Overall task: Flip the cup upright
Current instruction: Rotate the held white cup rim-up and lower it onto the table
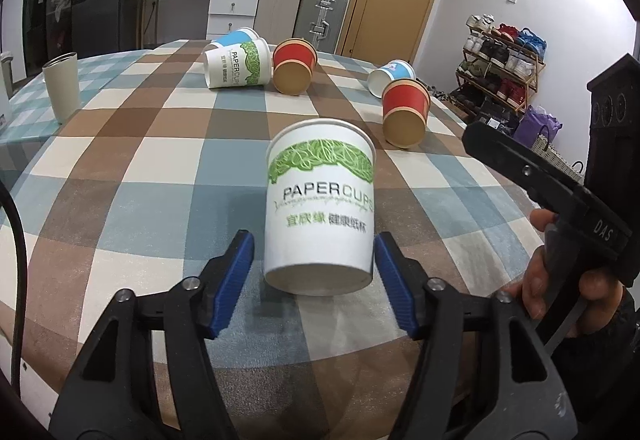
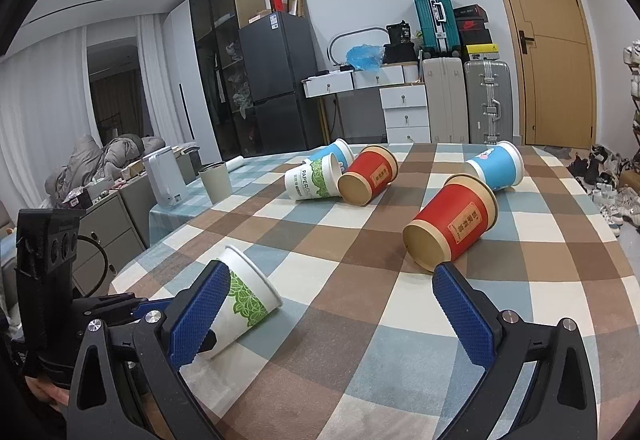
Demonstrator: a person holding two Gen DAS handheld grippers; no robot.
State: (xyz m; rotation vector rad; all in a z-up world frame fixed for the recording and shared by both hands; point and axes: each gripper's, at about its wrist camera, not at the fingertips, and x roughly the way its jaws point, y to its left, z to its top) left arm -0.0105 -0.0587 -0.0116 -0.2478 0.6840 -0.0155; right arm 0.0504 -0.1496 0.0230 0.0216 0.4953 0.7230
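The checked tablecloth (image 1: 132, 167) carries several tipped paper cups. The white green-printed cup (image 1: 320, 203) lies on its side, base toward the left gripper (image 1: 314, 280), long axis running straight away from it. That gripper's jaws stand open, flanking the cup's base without visible contact, holding nothing. The right gripper (image 2: 328, 316), open and empty, sits right of the cup, farther off.

A checked cloth in brown, blue and cream covers the table (image 2: 360, 320). On it lie six tipped paper cups: a white-green one (image 1: 320, 199) near the front edge, two red (image 2: 452, 228) (image 2: 370, 175), two blue (image 2: 498, 165) (image 2: 338, 151), another white-green (image 2: 314, 181). A beige tumbler (image 1: 61, 85) stands upright by the left edge.
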